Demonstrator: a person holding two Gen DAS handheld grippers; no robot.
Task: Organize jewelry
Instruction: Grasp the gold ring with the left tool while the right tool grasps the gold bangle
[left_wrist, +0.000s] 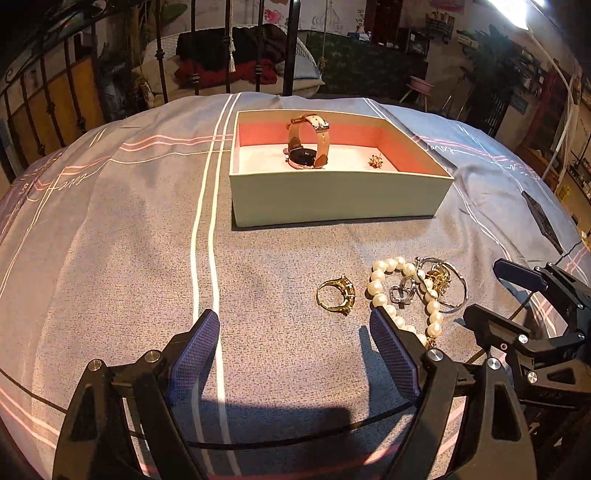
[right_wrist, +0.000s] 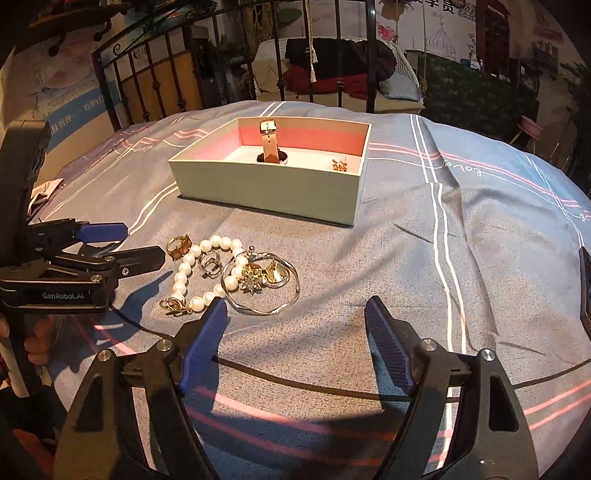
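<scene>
In the left wrist view, the left tongs stood spread and empty over the bed; the gold ring lay just ahead and a little right of them, with the pearl bracelet touching the right finger and running away from it. The box sat well beyond. In the right wrist view, the right tongs were also spread and empty, the jewelry pile ahead-left, the silver bangle nearest. The ring looked like the left's pick, the bangle the right's.
</scene>
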